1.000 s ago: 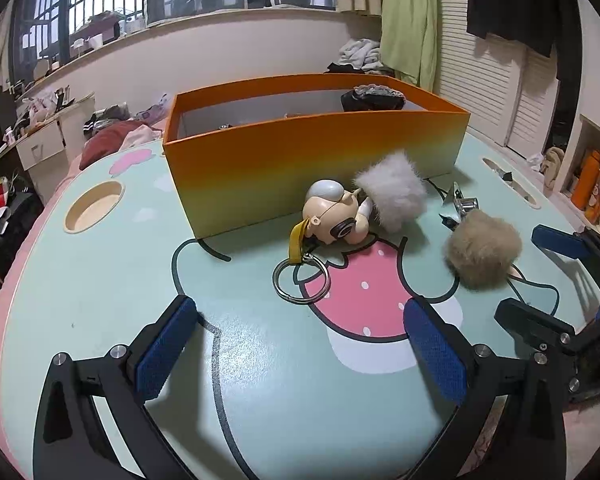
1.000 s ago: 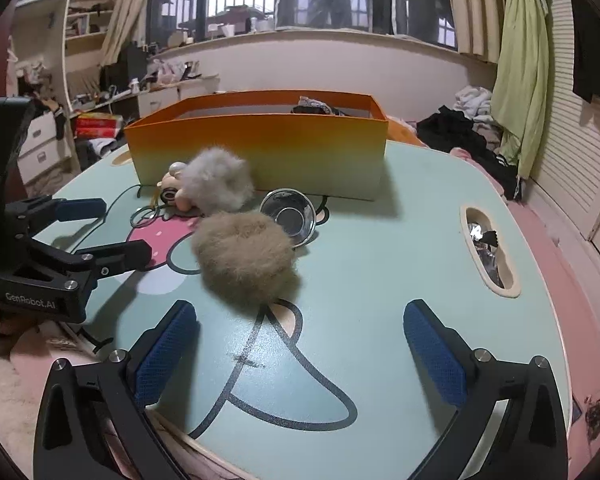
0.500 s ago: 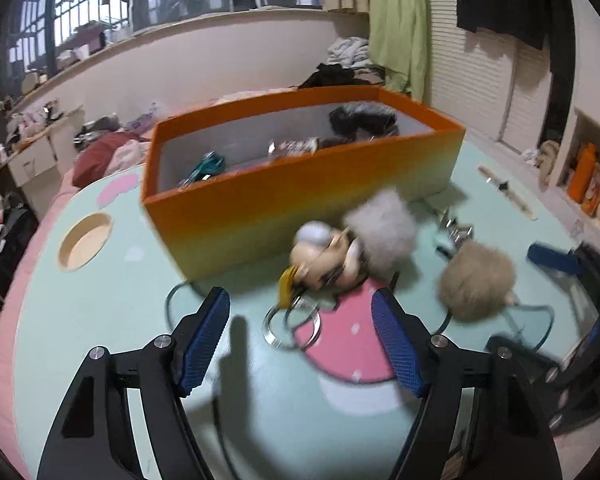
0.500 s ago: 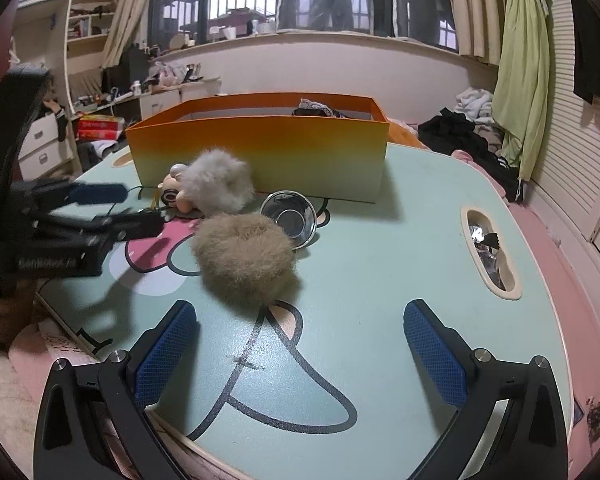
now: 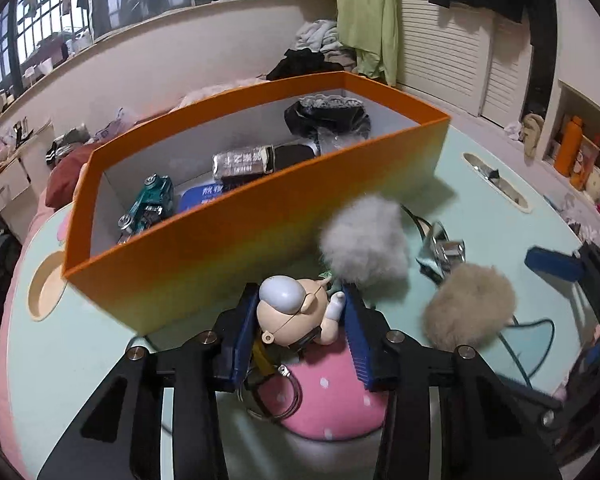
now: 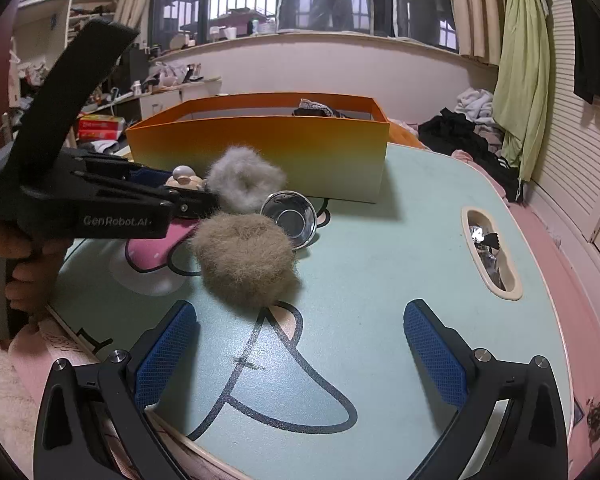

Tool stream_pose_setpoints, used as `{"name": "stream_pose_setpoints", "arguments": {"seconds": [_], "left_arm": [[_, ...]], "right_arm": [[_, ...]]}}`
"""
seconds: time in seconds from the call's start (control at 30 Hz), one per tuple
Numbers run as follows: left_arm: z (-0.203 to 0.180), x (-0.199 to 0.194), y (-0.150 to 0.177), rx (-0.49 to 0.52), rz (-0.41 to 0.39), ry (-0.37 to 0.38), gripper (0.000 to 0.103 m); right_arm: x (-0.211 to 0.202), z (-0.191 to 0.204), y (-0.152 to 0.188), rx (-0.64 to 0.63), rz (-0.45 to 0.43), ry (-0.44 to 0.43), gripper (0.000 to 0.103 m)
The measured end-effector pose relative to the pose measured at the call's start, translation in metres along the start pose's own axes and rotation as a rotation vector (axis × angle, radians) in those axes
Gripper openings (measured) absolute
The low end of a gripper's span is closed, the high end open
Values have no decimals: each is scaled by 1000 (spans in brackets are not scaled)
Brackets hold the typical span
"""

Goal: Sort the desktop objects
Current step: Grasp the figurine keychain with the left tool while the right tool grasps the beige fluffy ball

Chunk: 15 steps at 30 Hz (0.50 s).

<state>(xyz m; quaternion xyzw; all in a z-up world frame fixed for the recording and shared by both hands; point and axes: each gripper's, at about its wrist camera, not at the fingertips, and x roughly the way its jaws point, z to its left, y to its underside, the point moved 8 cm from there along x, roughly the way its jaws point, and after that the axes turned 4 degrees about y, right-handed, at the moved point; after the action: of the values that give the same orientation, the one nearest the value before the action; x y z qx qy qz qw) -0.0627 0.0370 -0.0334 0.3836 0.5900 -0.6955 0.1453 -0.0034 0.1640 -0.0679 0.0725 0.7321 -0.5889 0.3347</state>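
Grippers first, nearest the viewer. Left gripper (image 5: 300,330): blue-padded fingers pinched on the small plastic doll keychain (image 5: 296,314), a bald cream-coloured figure with a grey cap of hair, yellow strap and steel key ring (image 5: 274,398) dangling beneath. Whether the doll is off the surface cannot be told; it sits just short of the box wall. Right gripper (image 6: 300,354): fingers spread wide, holding nothing, low over the pale green cartoon-printed table (image 6: 380,280), well apart from any object.

Loose items, middle ground:
- Tan fluffy pompom (image 6: 246,258), lying on the table just ahead of the right gripper.
- Grey-white fluffy pompom (image 5: 364,240), lying right beside the doll; likely attached to the keychain, though the link is not visible.
- Small shiny steel cup (image 6: 290,216) on its side, between the tan pompom and the box.

Container, farther back: large orange cardboard box (image 5: 260,216), open-topped, standing on the table. Contents visible from the left wrist view: green toy vehicle (image 5: 146,204), blue flat packet (image 5: 200,196), silver foil packet (image 5: 242,162), black lace-trimmed bundle (image 5: 328,116).

Progress, as a judgement: roughly half done. Several items are already boxed; the doll is in hand and presumably bound for the box. Left to sort: the tan pompom and the steel cup at least. An oval table recess (image 6: 490,252) at the far right edge holds scraps, too small to identify.
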Motion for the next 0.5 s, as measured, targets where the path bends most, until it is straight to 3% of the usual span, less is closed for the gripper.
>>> {"name": "stream_pose_setpoints", "arguments": {"seconds": [0.13,0.23,0.37,0.5], "left_arm": [[3,-23,19,-5,-26,-16,42],[-1,-35,38,-8,-37,-17,42],[-5,-35,35,-8,-63,-52,42],[-5,-34,33,-9,-73,-65,42]], "right_arm": [[-1,0,0,5,-6,-6,103],[-5,0,-4,41,-35,-84,103],[-11,8,-17,25,-66,-100,102],[3,22,-34,6,-15,-92,93]]}}
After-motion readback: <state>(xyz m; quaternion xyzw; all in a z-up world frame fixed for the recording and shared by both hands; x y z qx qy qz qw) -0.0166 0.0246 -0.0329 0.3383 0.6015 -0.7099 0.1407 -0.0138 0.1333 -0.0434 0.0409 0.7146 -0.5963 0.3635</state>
